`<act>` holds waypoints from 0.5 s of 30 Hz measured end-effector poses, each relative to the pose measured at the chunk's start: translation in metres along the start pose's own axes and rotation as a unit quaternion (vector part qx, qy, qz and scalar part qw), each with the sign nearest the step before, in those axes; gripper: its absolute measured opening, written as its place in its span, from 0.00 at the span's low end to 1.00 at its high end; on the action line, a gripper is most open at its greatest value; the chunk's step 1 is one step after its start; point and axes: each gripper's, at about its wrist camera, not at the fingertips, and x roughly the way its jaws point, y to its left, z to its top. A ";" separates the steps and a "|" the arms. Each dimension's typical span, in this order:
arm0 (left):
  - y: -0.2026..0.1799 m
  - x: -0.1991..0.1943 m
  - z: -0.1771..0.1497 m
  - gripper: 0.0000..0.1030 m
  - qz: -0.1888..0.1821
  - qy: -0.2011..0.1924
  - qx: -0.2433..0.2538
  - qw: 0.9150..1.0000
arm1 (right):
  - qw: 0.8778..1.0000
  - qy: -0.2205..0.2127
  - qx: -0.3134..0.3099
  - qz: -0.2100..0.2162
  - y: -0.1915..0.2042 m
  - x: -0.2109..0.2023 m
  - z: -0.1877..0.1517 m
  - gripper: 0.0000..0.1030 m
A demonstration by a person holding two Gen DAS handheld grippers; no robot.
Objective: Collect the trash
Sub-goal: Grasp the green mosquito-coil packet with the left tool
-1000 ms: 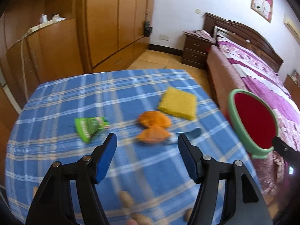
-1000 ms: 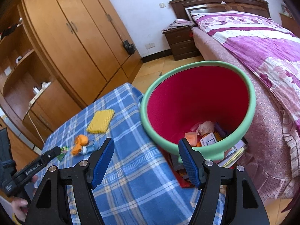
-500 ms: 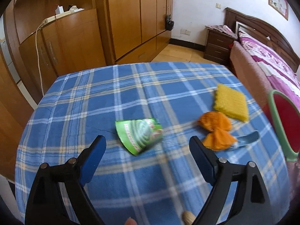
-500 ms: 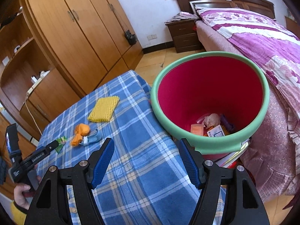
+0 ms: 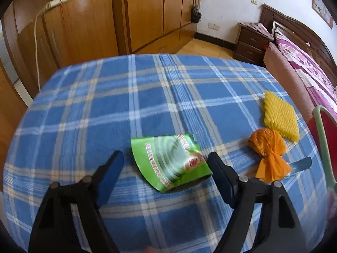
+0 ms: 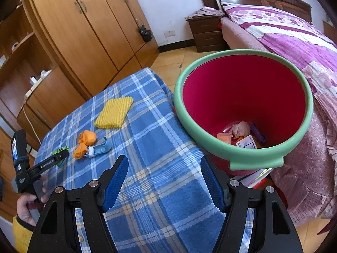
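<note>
A green snack wrapper [image 5: 170, 162] lies flat on the blue plaid tablecloth [image 5: 126, 105]. My left gripper [image 5: 164, 155] hovers low over it, jaws closing, one on each side of the wrapper. Neither pad presses on it. To its right lie an orange twisted wrapper [image 5: 268, 154], a yellow foam net [image 5: 281, 116] and a pale blue plastic piece [image 5: 300, 165]. The red bin with a green rim [image 6: 221, 145] stands off the table's right edge and holds several scraps. My right gripper [image 6: 164, 161] is open and empty above the cloth beside the bin.
In the right wrist view a person's hand [image 6: 27, 204] holds the left gripper [image 6: 61, 155] at the table's left end. Wooden wardrobes [image 5: 147, 10] stand behind the table. A bed with a purple cover [image 6: 294, 42] and a nightstand [image 6: 208, 31] are beyond the bin.
My left gripper moved left from over the orange wrapper to the green wrapper and came lower; its jaws stand wider than a second ago. My right gripper shifted slightly, still open beside the bin.
</note>
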 end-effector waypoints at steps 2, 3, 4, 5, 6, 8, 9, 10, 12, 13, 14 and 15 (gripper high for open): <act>-0.002 -0.001 0.000 0.66 -0.002 -0.003 0.008 1.000 | 1.000 0.004 -0.003 0.000 0.003 0.003 0.000 0.70; -0.003 -0.001 0.000 0.66 -0.006 -0.005 0.009 1.000 | 1.000 0.005 -0.007 0.000 0.007 0.004 0.000 0.70; -0.002 -0.001 -0.001 0.66 -0.011 -0.006 0.008 1.000 | 1.000 0.006 -0.010 0.000 0.009 0.005 0.000 0.70; -0.002 -0.002 -0.001 0.66 -0.015 -0.008 0.006 1.000 | 1.000 0.007 -0.014 0.000 0.012 0.006 0.000 0.70; -0.002 -0.003 -0.002 0.66 -0.017 -0.009 0.004 1.000 | 1.000 0.009 -0.019 0.002 0.016 0.008 0.000 0.70; 0.001 -0.007 -0.002 0.66 -0.024 -0.012 -0.006 1.000 | 0.999 0.011 -0.029 0.005 0.024 0.012 0.001 0.70; 0.002 -0.010 -0.002 0.66 -0.027 -0.015 -0.010 0.999 | 0.999 0.013 -0.034 0.007 0.028 0.014 0.002 0.70; 0.004 -0.013 -0.003 0.65 -0.030 -0.018 -0.015 0.999 | 0.999 0.015 -0.039 0.010 0.032 0.016 0.002 0.70; 0.007 -0.022 -0.004 0.66 -0.032 -0.024 -0.024 0.999 | 0.999 0.019 -0.048 0.016 0.040 0.022 0.004 0.70; 0.008 -0.025 -0.005 0.65 -0.030 -0.025 -0.029 0.999 | 0.998 0.022 -0.056 0.021 0.046 0.025 0.004 0.70; 0.009 -0.028 -0.007 0.65 -0.029 -0.025 -0.033 0.999 | 0.998 0.023 -0.062 0.023 0.050 0.028 0.005 0.70; 0.010 -0.031 -0.009 0.65 -0.029 -0.024 -0.038 0.999 | 0.997 0.027 -0.071 0.026 0.057 0.033 0.005 0.70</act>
